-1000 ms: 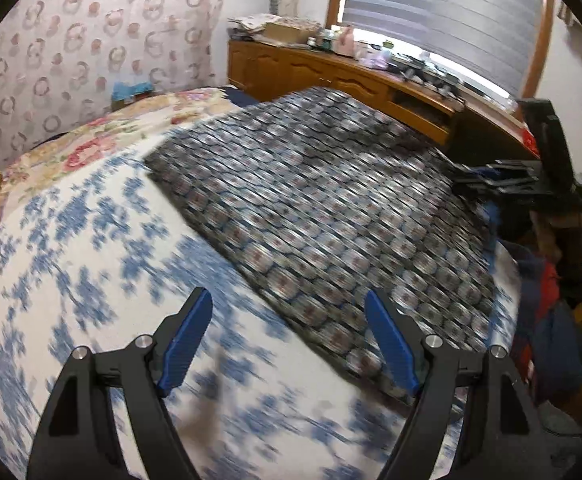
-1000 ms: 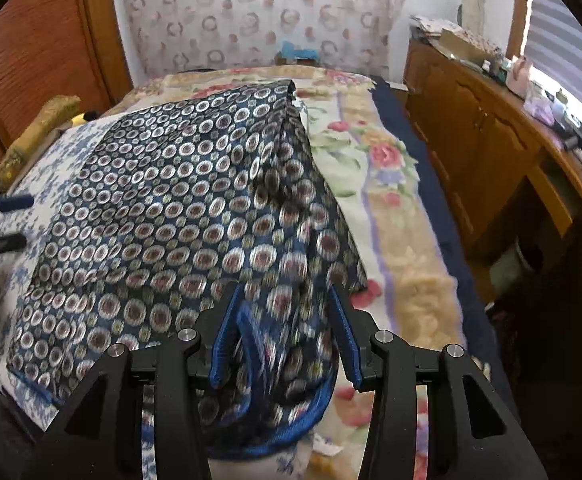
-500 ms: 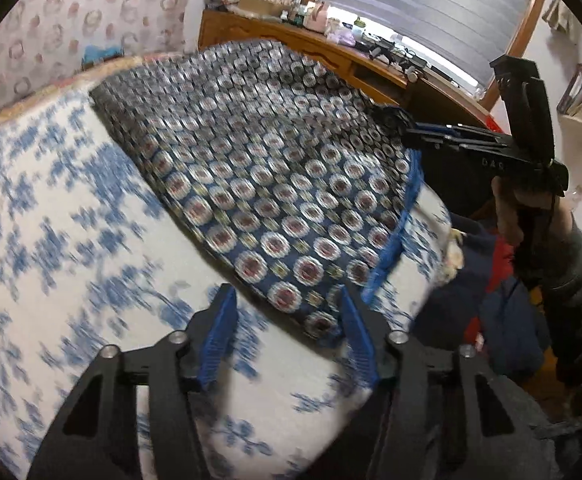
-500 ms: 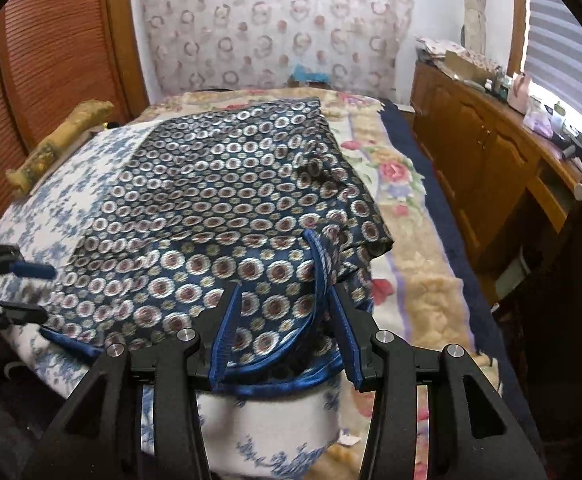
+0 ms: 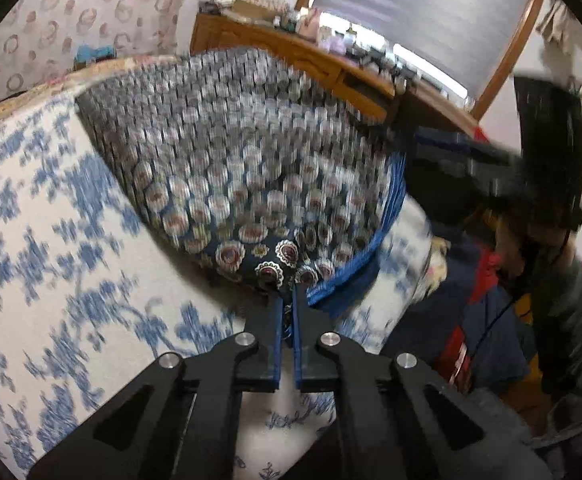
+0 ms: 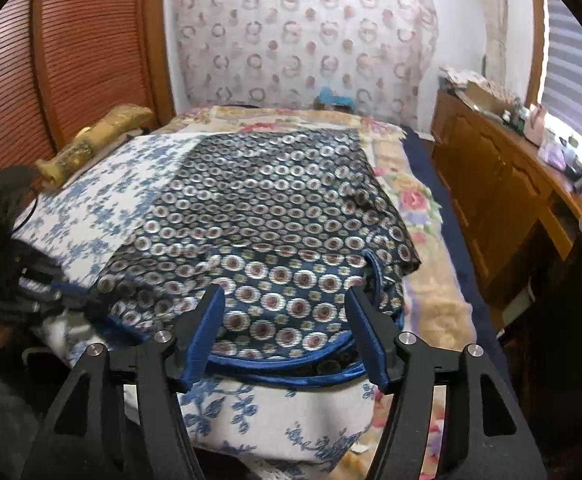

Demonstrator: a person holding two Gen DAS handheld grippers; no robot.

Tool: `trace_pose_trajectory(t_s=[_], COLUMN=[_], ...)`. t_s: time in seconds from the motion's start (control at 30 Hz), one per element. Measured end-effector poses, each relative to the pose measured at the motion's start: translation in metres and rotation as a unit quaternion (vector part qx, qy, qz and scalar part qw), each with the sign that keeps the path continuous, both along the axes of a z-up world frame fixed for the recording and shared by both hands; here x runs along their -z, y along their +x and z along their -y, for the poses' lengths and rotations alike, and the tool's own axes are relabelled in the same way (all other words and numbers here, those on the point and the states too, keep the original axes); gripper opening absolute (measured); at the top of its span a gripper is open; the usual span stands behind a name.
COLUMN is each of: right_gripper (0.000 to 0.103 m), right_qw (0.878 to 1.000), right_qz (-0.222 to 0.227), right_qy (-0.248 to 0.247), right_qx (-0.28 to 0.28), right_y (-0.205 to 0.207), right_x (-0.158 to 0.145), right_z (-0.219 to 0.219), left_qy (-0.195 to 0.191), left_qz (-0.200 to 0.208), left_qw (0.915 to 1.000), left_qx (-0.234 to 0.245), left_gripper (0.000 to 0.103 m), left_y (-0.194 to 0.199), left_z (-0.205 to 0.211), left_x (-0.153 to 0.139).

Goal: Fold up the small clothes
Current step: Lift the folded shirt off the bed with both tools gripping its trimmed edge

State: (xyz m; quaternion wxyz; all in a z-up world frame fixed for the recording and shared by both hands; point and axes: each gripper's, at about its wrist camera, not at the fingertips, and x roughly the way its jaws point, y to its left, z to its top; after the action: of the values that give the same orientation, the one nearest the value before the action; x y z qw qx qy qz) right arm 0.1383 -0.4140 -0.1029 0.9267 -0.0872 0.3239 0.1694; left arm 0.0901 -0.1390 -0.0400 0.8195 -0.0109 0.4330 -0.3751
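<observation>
**Left jaws pinch a corner of the cloth while the right jaws stand open over its hem**

On the left, the left gripper point(image 5: 287, 300) has just closed; its jaws are pressed together on the near corner of the cloth point(image 5: 251, 168), a dark patterned garment with a blue hem point(image 5: 387, 216). The cloth spreads away from the jaws across the bed point(image 5: 51, 216).

On the right, the right gripper point(image 6: 287, 320) has just been opening. Its jaws stand wide, holding nothing, with the hem lying between and just beyond the fingertips.

To do the fold well, the right jaws should probably close on the other near corner, catching all layers. Both hands could then lift together, keep the edge taut and carry it evenly to the far edge.
</observation>
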Motion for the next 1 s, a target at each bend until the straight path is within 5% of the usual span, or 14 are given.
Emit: trace_pose_trajectory(t_s=[0.23, 0.43, 0.87, 1.0], right_gripper=[0.070, 0.071, 0.070, 0.058], right_qw=[0.998, 0.995, 0.988, 0.988], right_qz=[-0.022, -0.028, -0.021, -0.021], right_qy=[-0.014, -0.047, -0.150, -0.150], right_qx=[-0.059, -0.088, -0.029, -0.016], right_y=[-0.012, -0.011, 0.032, 0.041], right_x=[0.014, 0.031, 0.056, 0.057], right_z=[-0.023, -0.039, 0.001, 0.016], left_qy=[-0.030, -0.035, -0.046, -0.049], left_qz=[0.051, 0.066, 0.075, 0.078], left_qw=[0.9982, 0.9971, 0.9957, 0.9953], left_qx=[-0.009, -0.016, -0.029, -0.031], left_gripper=[0.000, 0.000, 0.000, 0.000], left_y=[0.022, 0.041, 0.041, 0.038], left_z=[-0.001, 0.005, -0.007, -0.008], left_x=[-0.049, -0.060, -0.063, -0.066])
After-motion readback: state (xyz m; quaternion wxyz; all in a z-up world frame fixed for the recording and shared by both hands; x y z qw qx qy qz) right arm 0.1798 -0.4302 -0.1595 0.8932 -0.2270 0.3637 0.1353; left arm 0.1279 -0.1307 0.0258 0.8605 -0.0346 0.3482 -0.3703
